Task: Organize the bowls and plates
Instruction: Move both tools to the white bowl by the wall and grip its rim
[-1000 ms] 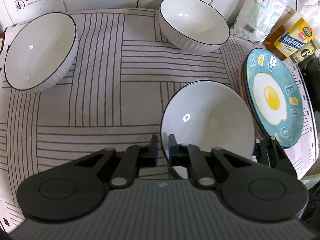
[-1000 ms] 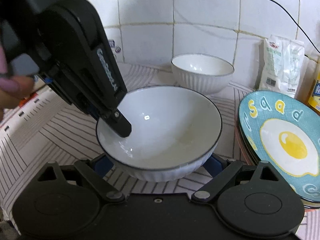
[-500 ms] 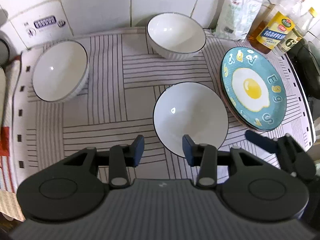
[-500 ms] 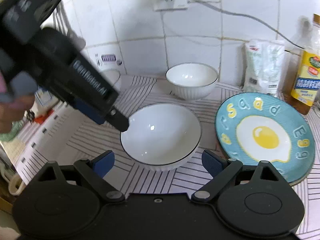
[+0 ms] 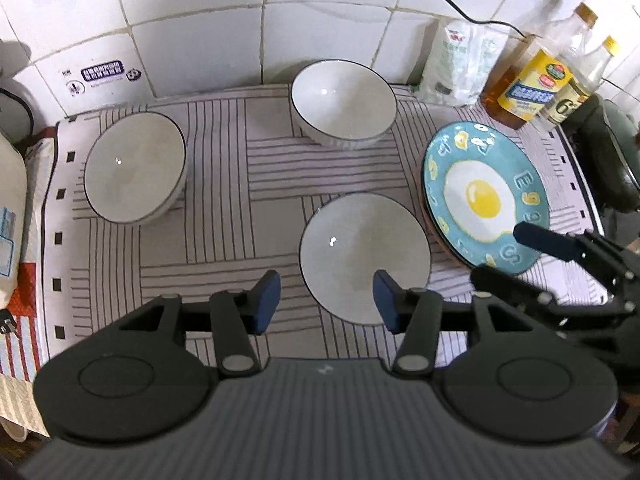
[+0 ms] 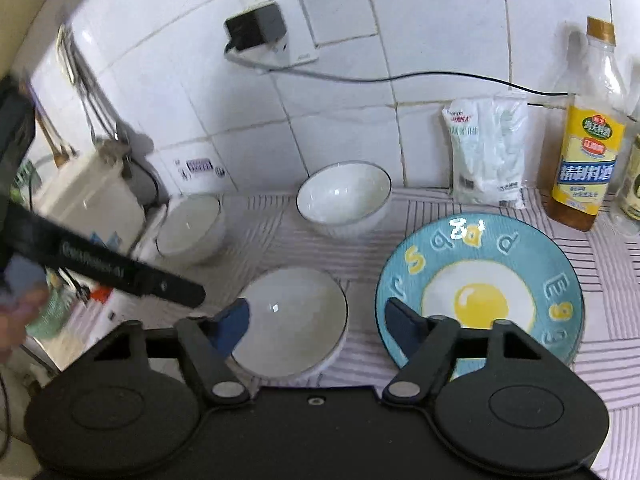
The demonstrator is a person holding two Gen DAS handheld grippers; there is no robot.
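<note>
Three white bowls with dark rims stand on a striped cloth (image 5: 224, 240): a near bowl (image 5: 365, 257) (image 6: 294, 322), a far bowl (image 5: 343, 102) (image 6: 343, 197) and a left bowl (image 5: 135, 168) (image 6: 191, 226). A teal fried-egg plate (image 5: 484, 196) (image 6: 480, 280) tops a small stack at the right. My left gripper (image 5: 326, 300) hangs above the near bowl's front rim, jaws opening, holding nothing. My right gripper (image 6: 316, 324) hovers high over the near bowl and the plate's edge, jaws closing with nothing pressed between them; it also shows as a dark shape (image 5: 560, 264) over the plate's near edge.
Against the tiled wall stand a white bag (image 5: 456, 64) (image 6: 486, 156) and oil bottles (image 5: 528, 84) (image 6: 586, 140). A dark pot (image 5: 608, 160) sits at the far right. A white appliance (image 6: 88, 196) and a plugged wall socket (image 6: 260, 36) are at the left.
My left gripper let go of the near bowl's rim, opened and rose. My right gripper also lifted away from the bowl, which now rests on the cloth, and its jaws narrowed.
</note>
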